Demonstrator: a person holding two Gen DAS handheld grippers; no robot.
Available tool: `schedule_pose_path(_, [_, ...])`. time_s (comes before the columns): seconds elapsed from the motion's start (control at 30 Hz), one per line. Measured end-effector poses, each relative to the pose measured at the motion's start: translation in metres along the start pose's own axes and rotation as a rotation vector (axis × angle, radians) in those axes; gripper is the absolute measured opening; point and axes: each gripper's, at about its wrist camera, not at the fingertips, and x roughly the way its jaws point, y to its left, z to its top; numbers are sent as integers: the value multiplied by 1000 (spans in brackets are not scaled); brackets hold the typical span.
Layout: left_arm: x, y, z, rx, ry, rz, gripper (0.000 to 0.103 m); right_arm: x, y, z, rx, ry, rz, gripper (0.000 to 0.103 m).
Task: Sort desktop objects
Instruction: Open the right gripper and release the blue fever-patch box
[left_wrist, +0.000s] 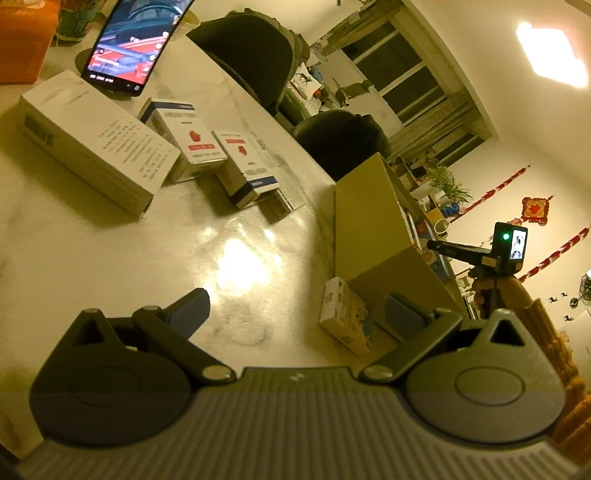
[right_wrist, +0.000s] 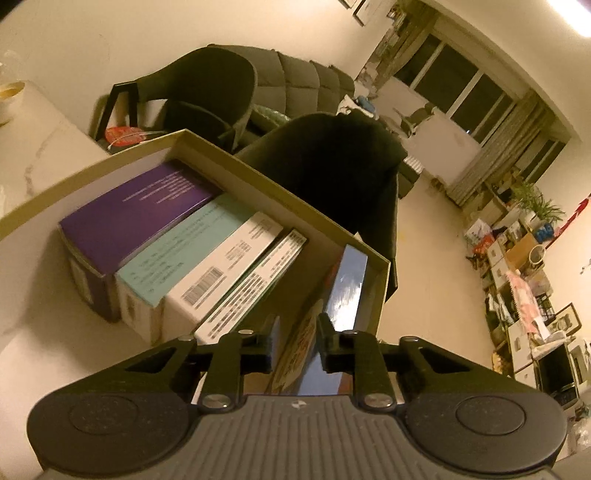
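Right claw (right_wrist: 297, 341) pinches a thin blue book (right_wrist: 345, 280) standing on edge inside the cardboard box (right_wrist: 284, 184), long axis straight ahead; left claw (left_wrist: 295, 314) spread.

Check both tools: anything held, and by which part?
Right tool: shut on a thin glossy box, gripped across its near end, over the open cardboard box. Left tool: open, nothing held.
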Motion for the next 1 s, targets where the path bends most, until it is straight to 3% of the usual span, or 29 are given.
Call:
schedule_pose_path(0.43, [3, 3, 4, -2, 1, 1, 102, 15, -9, -2, -16, 34, -96, 27])
schedule_pose_path(0.77, [-1, 12, 10, -31, -31, 48, 102, 8, -14, -6, 59, 23, -59, 31])
schedule_pose_path(1.0, [-5, 21, 19, -72, -71, 117, 103, -1, -16, -8, 87, 2, -42, 41])
